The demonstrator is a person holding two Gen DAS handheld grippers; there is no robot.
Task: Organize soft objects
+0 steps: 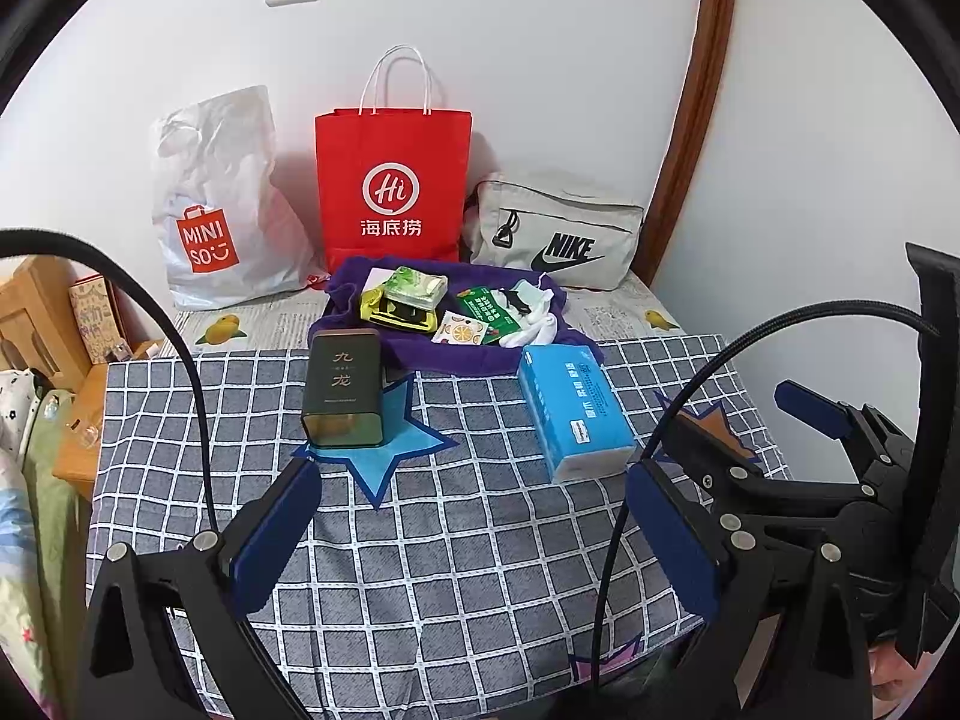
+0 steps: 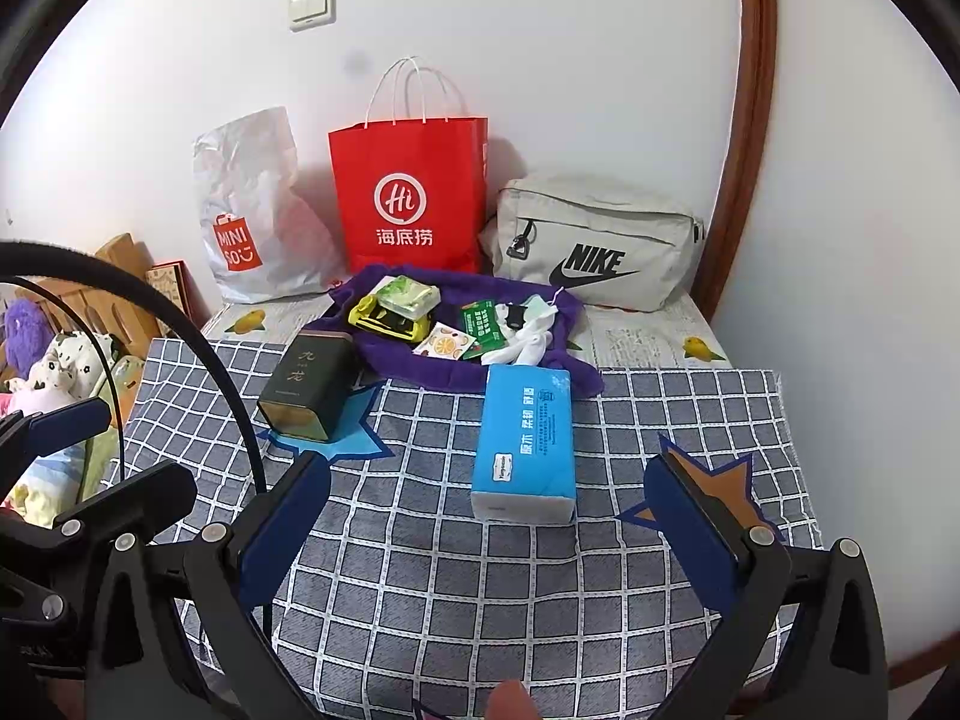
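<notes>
Cloth in a grey-and-white check (image 2: 480, 588) covers the table under both tools. The right gripper (image 2: 486, 516) stands wide open and empty, and just ahead of its gap, a little nearer its right finger, lies the blue tissue pack (image 2: 525, 444), a soft plastic-wrapped brick with its short end toward the camera. Only this view shows plush toys (image 2: 48, 360) far off to the left, and a fingertip (image 2: 510, 699) at the bottom edge.

The left gripper (image 1: 474, 516) is equally spread, holding nothing. From here the pack (image 1: 573, 411) lies ahead of the right finger, while the dark tea tin (image 1: 345, 387), rigid and boxy with rounded corners, stands upright ahead of the left finger on a blue star patch (image 1: 390, 450).

Beyond both, a crumpled purple cloth (image 1: 444, 354) cradles white socks (image 1: 534, 324), a green packet (image 1: 414, 291) and flat sachets. Against the wall stand a wrinkled white plastic bag (image 1: 222, 204), a stiff red paper bag (image 1: 393, 180) and a grey fabric pouch (image 1: 558, 228).
</notes>
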